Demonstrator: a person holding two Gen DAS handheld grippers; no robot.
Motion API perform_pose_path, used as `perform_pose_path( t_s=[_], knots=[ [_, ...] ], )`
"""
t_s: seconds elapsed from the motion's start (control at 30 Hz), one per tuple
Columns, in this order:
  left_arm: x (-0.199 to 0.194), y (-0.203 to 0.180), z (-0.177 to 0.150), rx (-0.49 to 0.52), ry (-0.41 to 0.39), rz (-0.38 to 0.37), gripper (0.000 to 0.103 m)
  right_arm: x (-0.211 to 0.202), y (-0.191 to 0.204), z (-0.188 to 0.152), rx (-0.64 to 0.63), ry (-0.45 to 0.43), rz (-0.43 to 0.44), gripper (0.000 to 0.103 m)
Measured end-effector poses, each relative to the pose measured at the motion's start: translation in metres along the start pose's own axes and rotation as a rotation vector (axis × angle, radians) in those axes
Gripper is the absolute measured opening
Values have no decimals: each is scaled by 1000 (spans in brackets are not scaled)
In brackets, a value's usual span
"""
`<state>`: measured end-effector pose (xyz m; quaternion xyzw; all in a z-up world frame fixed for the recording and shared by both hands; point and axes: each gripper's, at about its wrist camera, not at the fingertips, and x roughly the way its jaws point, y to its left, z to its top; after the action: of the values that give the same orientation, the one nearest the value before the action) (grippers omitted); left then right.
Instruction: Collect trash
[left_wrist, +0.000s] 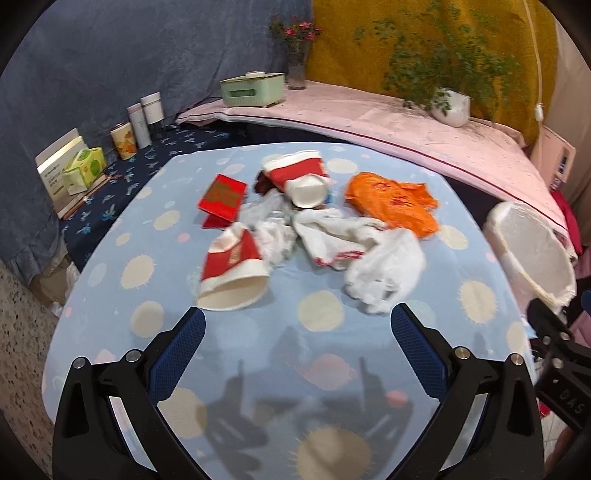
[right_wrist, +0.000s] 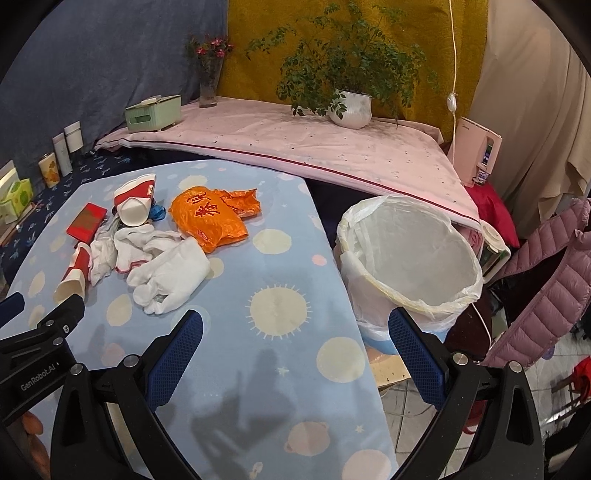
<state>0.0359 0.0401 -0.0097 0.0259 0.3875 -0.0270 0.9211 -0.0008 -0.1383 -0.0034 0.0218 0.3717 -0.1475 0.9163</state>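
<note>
Trash lies heaped on the table ahead of my left claw, whose jaws stand spread and empty above the cloth. Nearest its left finger lies a tipped red paper cup; just ahead of its right finger sits a crumpled white bag. Farther ahead are a second cup, a red packet and an orange bag. My right claw is likewise spread and holds nothing, with the lined bin ahead on its right, just beside the table edge. Hazards, as I judge them: the limp bags may slip from a shallow pinch or drag neighbouring scraps along; the cup may roll or crush if caught on its curved side; anything released early could fall between table and bin.
</note>
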Motion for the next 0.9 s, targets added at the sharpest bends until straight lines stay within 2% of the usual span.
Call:
perform_pose_path(
  t_s=[0.23, 0.5, 0.73, 0.83, 0.9],
  knots=[
    [37, 45, 17, -112, 31, 3, 96, 27, 30, 15, -10, 10, 54, 96],
    [80, 70, 33, -108, 75, 24, 96, 64, 59, 31, 11, 39, 112, 96],
    [114, 81, 32, -130, 152, -16, 96, 99, 79, 36, 12, 82, 127, 96],
    [120, 83, 30, -140, 174, -55, 95, 114, 86, 37, 20, 115, 143, 90],
    [120, 83, 28, -139, 178, -84, 90, 121, 89, 35, 26, 138, 159, 84]
  ],
)
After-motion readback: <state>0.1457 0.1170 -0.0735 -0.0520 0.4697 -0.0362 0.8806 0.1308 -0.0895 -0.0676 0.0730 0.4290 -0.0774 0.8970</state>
